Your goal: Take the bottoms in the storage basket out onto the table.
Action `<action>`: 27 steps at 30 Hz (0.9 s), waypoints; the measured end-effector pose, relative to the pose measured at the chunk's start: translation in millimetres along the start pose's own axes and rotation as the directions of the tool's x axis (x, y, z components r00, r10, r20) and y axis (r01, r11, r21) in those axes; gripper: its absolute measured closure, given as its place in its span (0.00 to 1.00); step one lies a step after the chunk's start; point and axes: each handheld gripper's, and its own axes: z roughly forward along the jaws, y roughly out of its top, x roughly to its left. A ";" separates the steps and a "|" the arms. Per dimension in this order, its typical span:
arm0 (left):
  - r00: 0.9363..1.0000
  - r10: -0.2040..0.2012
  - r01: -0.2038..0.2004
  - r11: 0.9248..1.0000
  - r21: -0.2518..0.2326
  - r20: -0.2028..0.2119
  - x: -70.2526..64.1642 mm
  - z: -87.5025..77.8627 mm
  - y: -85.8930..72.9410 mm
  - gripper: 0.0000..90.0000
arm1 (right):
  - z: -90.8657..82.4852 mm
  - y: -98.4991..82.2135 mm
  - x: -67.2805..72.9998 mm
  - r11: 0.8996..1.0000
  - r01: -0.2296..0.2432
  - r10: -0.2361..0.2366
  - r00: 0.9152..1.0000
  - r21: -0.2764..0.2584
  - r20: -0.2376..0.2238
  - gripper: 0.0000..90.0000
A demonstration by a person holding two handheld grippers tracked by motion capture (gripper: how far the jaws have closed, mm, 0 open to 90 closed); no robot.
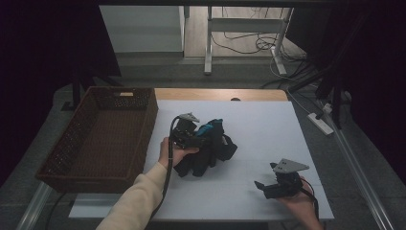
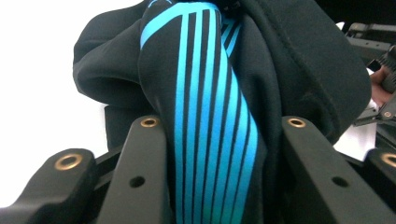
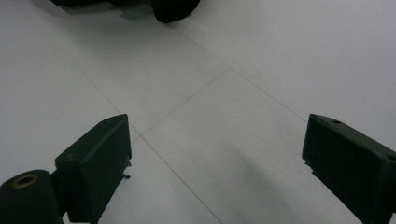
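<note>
Nearest you on the right, your right hand-held gripper [image 1: 265, 187] rests on the white worktop [image 1: 268, 124] with its jaws spread wide and nothing between them. To its left and farther in, your left hand-held gripper [image 1: 203, 135] is clamped on a bunched black garment with blue stripes [image 1: 210, 148] lying mid-worktop, just right of the brown wicker basket [image 1: 103, 139]. The grip seems to take only one fold, so if you lift quickly the rest may hang, drag across the worktop or catch on the basket rim; the fold could also slip free. The left gripper view shows the striped fabric [image 2: 210, 116] pinched between the jaws, which the high view hides under the gripper body; the high view alone gives the basket's position.
</note>
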 end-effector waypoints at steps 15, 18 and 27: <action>1.000 0.010 -0.010 0.996 0.084 0.003 -2.1 25.1 -6.7 0.74 | 0.0 -0.1 -0.1 1.000 0.001 -0.001 1.000 0.001 0.002 0.09; 1.000 0.005 -0.006 0.994 0.105 0.004 -0.9 31.0 -9.9 0.74 | 0.1 -0.1 -0.1 1.000 0.000 -0.001 1.000 0.001 0.003 0.09; 1.000 0.013 -0.014 0.991 0.135 0.002 -2.1 39.6 -13.1 0.73 | 0.3 0.0 -0.2 1.000 0.003 -0.003 1.000 0.002 0.003 0.09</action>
